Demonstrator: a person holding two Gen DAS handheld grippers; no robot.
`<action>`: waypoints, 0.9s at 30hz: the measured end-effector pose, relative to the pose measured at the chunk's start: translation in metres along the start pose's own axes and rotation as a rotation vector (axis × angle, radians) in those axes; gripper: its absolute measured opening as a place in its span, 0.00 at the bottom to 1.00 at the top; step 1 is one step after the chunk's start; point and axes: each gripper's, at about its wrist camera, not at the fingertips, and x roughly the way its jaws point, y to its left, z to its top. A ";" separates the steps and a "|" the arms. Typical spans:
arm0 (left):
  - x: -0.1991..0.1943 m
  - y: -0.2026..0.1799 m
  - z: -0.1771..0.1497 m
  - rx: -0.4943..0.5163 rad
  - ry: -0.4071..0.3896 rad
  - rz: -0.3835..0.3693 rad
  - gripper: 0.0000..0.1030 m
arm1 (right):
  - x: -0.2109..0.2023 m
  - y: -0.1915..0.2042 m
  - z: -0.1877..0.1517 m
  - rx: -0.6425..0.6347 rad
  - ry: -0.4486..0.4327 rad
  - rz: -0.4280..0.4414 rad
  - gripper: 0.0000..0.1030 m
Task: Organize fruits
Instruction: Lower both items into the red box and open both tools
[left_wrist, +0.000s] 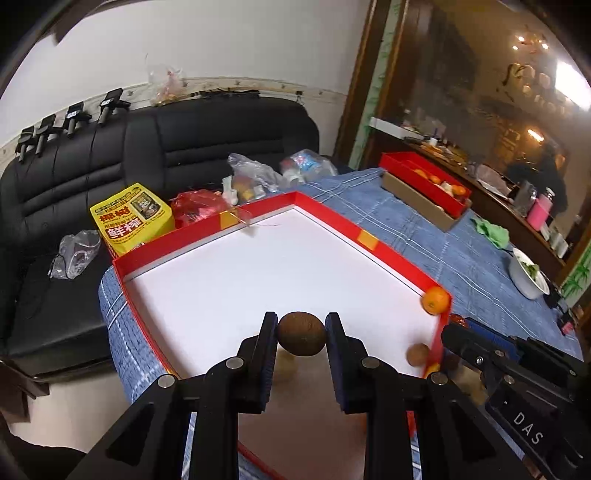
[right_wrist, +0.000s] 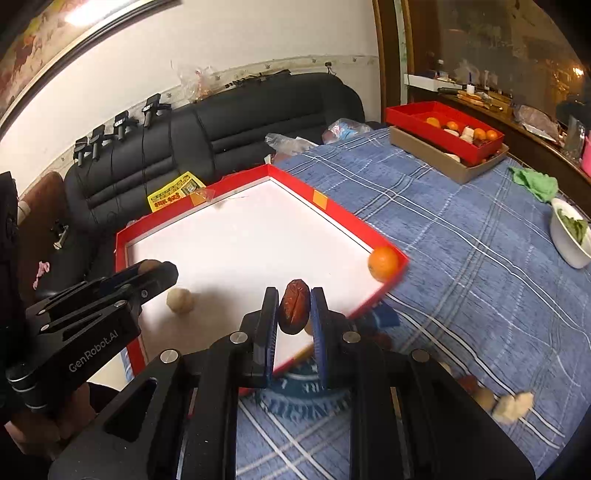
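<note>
A: Fruits first: where are they?
B: One round brown fruit (left_wrist: 301, 334) sits clamped between the pads of the left gripper (left_wrist: 301, 332), held above the white floor of the red-rimmed tray (left_wrist: 391, 251). The right gripper (right_wrist: 294, 312) is closed on a wrinkled red date (right_wrist: 293, 310), hanging over the tray's near edge.

A: And inside the tray?
B: An orange (right_wrist: 384, 263) rests in the right corner, touching the red wall. A pale round fruit (right_wrist: 180, 301) lies on the white floor near the left gripper. From the left wrist view a second small brown fruit (left_wrist: 418, 354) lies by the right wall, below the orange.

A: Anything outside it?
B: The tray stands on a surface covered by a blue checked cloth (right_wrist: 461, 258). A few small pale and reddish pieces (right_wrist: 513, 406) lie blurred on the cloth at lower right; I cannot tell what they are. Farther back a smaller red box (right_wrist: 443, 125) with oranges sits on a brown one, and a white bowl (right_wrist: 569, 240) with greens stands at the right edge
</note>
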 end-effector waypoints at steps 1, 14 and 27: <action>0.002 0.001 0.001 -0.003 0.003 0.006 0.24 | 0.005 0.001 0.002 0.001 0.007 0.002 0.16; 0.030 0.014 0.014 -0.028 0.024 0.071 0.24 | 0.046 0.008 0.018 0.003 0.054 0.000 0.16; 0.045 0.031 0.017 -0.090 0.079 0.142 0.58 | 0.080 0.006 0.026 0.018 0.126 -0.041 0.17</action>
